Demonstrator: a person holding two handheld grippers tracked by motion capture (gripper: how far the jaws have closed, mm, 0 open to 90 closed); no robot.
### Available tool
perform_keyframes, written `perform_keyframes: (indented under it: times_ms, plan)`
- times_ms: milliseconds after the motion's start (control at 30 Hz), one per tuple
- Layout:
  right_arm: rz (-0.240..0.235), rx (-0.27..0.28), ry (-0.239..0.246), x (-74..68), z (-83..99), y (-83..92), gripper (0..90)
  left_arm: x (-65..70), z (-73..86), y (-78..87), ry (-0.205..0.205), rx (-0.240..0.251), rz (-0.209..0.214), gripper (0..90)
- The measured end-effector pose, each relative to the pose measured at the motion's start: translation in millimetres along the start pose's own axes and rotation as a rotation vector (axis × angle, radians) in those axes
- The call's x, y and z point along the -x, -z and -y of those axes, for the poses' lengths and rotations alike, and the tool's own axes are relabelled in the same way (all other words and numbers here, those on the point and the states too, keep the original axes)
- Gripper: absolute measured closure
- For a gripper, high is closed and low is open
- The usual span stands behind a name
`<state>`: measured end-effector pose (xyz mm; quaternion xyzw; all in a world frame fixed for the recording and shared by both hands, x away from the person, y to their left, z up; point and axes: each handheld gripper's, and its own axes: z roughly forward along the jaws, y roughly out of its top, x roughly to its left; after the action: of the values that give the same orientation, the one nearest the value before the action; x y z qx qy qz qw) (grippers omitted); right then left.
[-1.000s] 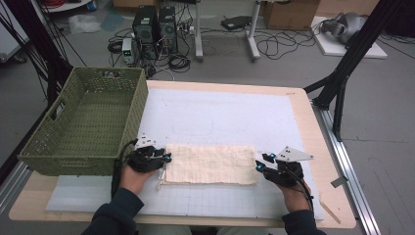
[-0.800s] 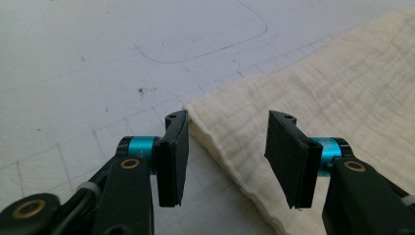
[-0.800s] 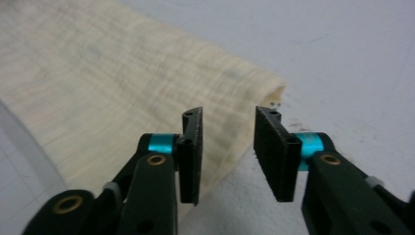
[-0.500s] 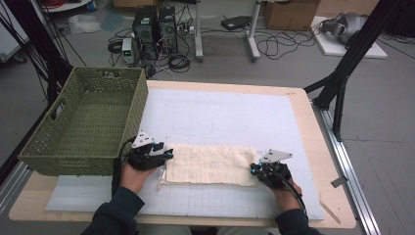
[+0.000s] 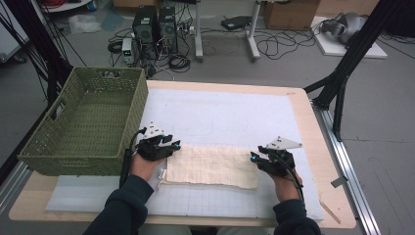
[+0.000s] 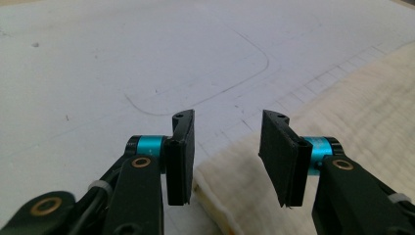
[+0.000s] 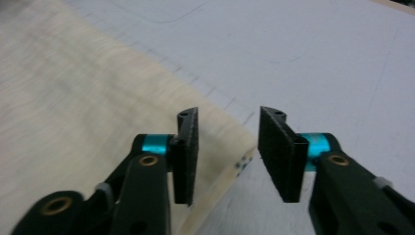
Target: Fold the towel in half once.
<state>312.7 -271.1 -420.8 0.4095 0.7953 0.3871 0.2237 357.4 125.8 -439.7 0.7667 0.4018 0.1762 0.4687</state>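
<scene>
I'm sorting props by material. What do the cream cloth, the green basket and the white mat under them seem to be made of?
The cloth looks like soft woven cotton, matt, with a faint check and a stitched hem. The basket seems to be woven wicker or plastic strands, olive green, with an open weave; which one is unclear. The mat looks like smooth matt plastic or foam sheet printed with a grid.

Black tongs (image 6: 226,156), teal collars, brass rivets; dark sleeves (image 5: 122,205).

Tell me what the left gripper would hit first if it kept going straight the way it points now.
Probably the cream cloth: the left gripper has open jaws straddling the cloth's edge, with nothing pinched. Past that edge, the way leads onto the bare white mat. Depth is hard to judge, so it might skim above the cloth.
</scene>
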Motion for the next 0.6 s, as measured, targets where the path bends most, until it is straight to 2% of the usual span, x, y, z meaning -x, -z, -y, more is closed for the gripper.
perform_keyframes:
  times_ms: [33, 200, 233, 300, 333, 400, 433, 467, 500, 567, 600]
  plan:
    - [0.005, -0.004, -0.006, 3.2, -1.3, -6.0, 55.9, -1.0, -0.3, -3.2, 0.001, 0.003, -0.006, 55.9]
    - [0.024, -0.066, -0.031, 13.1, -1.9, -30.2, 52.7, -7.6, 2.0, -16.6, 0.031, -0.069, -0.015, 51.4]
    - [0.012, -0.084, -0.041, 14.4, -0.8, -33.3, 53.0, -8.5, 2.4, -17.4, 0.042, -0.077, -0.014, 50.4]
    - [-0.015, -0.113, -0.040, 15.3, 1.5, -37.8, 56.8, -8.5, 2.4, -16.4, 0.037, -0.085, -0.001, 51.1]
    - [-0.025, -0.112, -0.042, 15.0, 1.9, -37.3, 59.9, -8.2, 3.4, -16.7, 0.038, -0.105, 0.009, 52.6]
    - [-0.050, -0.122, -0.046, 15.0, 2.6, -35.5, 68.2, -7.1, 3.8, -15.3, 0.017, -0.123, -0.002, 56.9]
    - [-0.068, -0.126, -0.053, 15.6, 3.3, -34.4, 76.0, -6.8, 3.5, -13.8, -0.001, -0.133, -0.014, 65.3]
    - [-0.078, -0.126, -0.050, 15.7, 4.0, -33.5, 80.3, -9.3, 3.7, -11.8, 0.019, -0.143, 0.023, 75.0]
    - [-0.077, -0.129, -0.047, 15.3, 4.5, -32.1, 84.3, -9.6, 4.5, -10.9, 0.036, -0.141, 0.033, 85.8]
    - [-0.063, -0.130, -0.028, 13.8, 4.9, -29.5, 85.9, -8.5, 5.2, -7.5, 0.013, -0.134, 0.015, 86.9]
    - [-0.049, -0.124, -0.010, 12.7, 5.1, -28.6, 86.2, -8.4, 5.0, -5.9, 0.018, -0.123, 0.009, 87.0]
